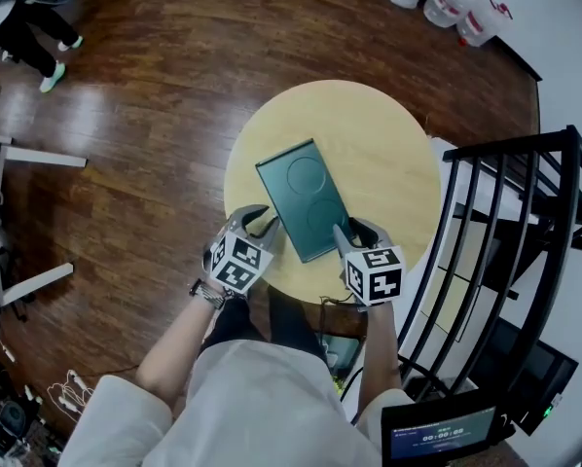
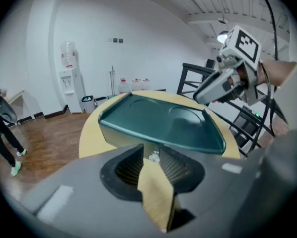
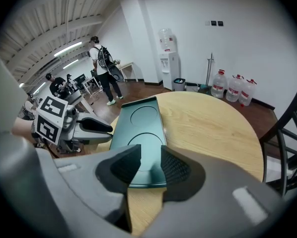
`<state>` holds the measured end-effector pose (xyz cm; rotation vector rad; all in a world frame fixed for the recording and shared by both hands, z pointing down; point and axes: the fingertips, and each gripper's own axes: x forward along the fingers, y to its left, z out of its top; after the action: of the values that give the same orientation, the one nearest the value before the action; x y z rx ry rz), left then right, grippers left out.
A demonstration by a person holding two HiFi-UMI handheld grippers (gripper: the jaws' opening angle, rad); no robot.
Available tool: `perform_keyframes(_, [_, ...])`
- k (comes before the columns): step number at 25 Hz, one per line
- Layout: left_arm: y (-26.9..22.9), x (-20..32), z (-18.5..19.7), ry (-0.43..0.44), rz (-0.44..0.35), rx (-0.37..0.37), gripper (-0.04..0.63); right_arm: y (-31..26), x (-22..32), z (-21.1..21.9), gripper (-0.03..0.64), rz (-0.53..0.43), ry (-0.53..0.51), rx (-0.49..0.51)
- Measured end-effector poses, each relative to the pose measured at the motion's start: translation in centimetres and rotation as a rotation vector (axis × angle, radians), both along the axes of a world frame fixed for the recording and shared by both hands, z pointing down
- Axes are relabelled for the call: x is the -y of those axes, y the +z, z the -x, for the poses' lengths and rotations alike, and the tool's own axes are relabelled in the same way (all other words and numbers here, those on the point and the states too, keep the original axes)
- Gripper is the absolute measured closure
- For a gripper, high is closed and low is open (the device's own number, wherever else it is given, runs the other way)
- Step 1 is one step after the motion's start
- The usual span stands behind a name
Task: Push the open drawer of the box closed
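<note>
You wear a white top (image 1: 262, 402) with loose sleeves, dark trousers (image 1: 272, 319), and a metal-band watch (image 1: 208, 293) on your left wrist. Your left claw (image 1: 264, 220) and right claw (image 1: 357, 230) match: pale grey bodies, black jaws, ribbed dark pads (image 3: 176, 167). Each carries a white cube (image 1: 237, 263) printed with black square markers.

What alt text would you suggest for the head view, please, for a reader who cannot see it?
From above, a person holds the left hand-held gripper and the right hand-held gripper at either side of the near end of a dark-green box on a round pale wooden table. A black rack stands at right on the dark wooden floor.
</note>
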<state>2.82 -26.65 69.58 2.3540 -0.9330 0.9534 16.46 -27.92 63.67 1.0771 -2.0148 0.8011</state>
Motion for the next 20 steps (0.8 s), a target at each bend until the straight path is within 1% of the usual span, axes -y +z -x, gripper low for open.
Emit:
perform_keyframes(2, [-1.9,0.9,0.2,-0.028,-0.061,-0.031,0.504,-0.9,0.2,-0.1,0.489,-0.031,0.011,0.005])
perform_keyframes(4, [-3.7,1.6,0.1,-0.048,-0.115,-0.060,0.531,-2.1,0.3,-0.5,0.489,-0.081,0.009,-0.014])
perform_keyframes(5, [-4.6,1.9,0.2,-0.050,-0.141,-0.069,0.537,-2.7,0.3,-0.6,0.503,-0.108,0.002,-0.037])
perform_keyframes(6, [-5.6,2.1,0.2,-0.045,-0.167,-0.074,0.538,-3.3,0.1,-0.6,0.538,-0.134,-0.006,-0.063])
perform_keyframes(8, [-7.8,2.4,0.6,-0.027,-0.213,-0.080,0.540,-4.4,-0.4,-0.3,0.539,-0.179,-0.005,-0.097])
perform_keyframes(12, [-11.8,2.3,1.7,0.002,-0.281,-0.115,0.560,-7.7,-1.4,0.7,0.572,-0.255,0.069,-0.083])
perform_keyframes(15, [-14.6,1.3,2.1,0.041,-0.324,-0.158,0.571,-10.7,-2.8,1.2,0.611,-0.331,0.140,-0.105])
perform_keyframes(18, [-17.0,-0.1,2.6,0.060,-0.363,-0.197,0.588,-13.4,-4.5,1.5,0.614,-0.409,0.190,-0.127])
perform_keyframes(20, [-18.8,-0.8,2.8,0.074,-0.395,-0.221,0.588,-15.2,-5.5,1.6,0.614,-0.464,0.226,-0.120])
